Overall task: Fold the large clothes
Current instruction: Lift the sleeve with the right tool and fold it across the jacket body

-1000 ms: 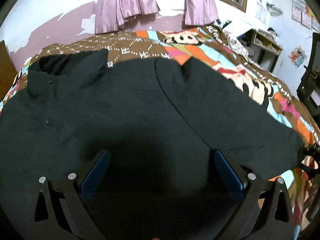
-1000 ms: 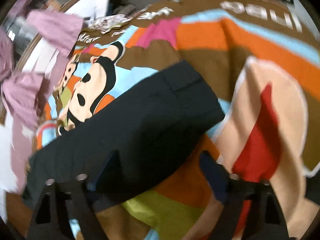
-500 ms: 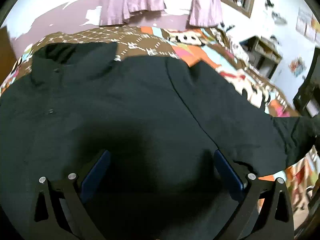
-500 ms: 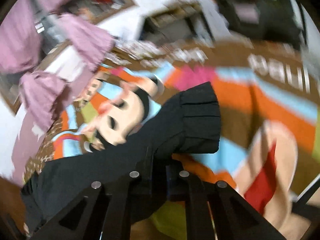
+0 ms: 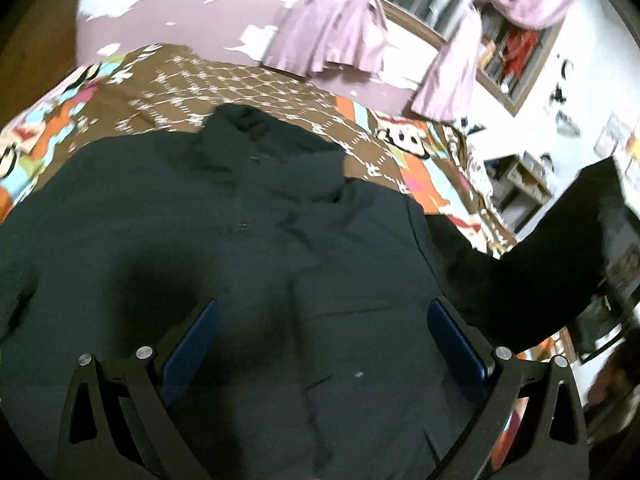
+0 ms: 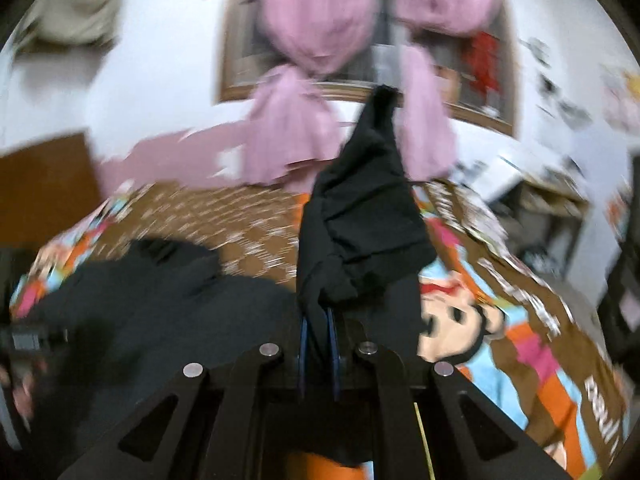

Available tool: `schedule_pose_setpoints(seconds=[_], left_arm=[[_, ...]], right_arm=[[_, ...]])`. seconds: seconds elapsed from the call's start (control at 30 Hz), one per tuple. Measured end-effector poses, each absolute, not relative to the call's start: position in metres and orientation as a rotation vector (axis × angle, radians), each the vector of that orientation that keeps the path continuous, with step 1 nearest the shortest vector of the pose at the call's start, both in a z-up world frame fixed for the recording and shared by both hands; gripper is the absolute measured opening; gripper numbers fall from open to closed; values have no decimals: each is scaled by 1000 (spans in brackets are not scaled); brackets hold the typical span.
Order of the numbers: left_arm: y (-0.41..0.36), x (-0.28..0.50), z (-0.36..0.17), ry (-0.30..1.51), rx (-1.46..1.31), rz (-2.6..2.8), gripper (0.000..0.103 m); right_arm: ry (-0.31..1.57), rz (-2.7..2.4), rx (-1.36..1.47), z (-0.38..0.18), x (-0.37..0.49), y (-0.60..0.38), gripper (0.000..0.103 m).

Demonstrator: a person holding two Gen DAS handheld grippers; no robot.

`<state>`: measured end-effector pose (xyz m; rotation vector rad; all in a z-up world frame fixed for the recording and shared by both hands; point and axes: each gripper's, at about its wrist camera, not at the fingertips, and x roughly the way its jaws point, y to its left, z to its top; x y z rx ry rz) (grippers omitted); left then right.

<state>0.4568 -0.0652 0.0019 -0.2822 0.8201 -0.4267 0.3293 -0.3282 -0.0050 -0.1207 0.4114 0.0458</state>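
Sleeve now lifted in R claw, prob. blocking curtains.

I note a bed with patterned cover. Behind it I see a peeling wall, wood-framed window, tied pink curtains.

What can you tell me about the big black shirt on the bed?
The black shirt is soft, dark cloth with a collar and small buttons down its front. Its body lies spread flat on the colourful bedspread. One sleeve is lifted off the bed, bunched and pinched at its end in the right claw, which is shut on it. The left claw is open above the shirt's body; whether it touches the cloth cannot be told.
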Motion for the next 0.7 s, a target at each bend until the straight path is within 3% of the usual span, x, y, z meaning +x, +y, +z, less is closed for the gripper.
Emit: schedule_pose_setpoints(seconds=[0.23,0.47,0.5,0.53,0.57,0.6,0.63,0.7], left_arm=[[23,443,5,836,-458,-429,100],[42,444,-11,884,-556,-529,100],[40,445,-12,890,-549,-546,100],[35,446,-13,896,-534,-564,100],[29,446,-14,903,-524,-579,100],[25,448,-16,909,-521,-589,100],[20,450,-18,918,-520,-597,100],[9,454,-26,943,-517,-599,100]], right_arm=[[522,213,-249,-63,342,-229,9],[623,272,-382,-128,339,-178,14],[640,306,-376,-135,340,-178,21],[654,356,-361,-139,340,-179,38],[654,378,-355,-143,339,-182,62],[638,391,-355,-145,335,-182,73],[613,404,-364,-146,331,-182,80],[596,417,-378,-147,325,-184,80]])
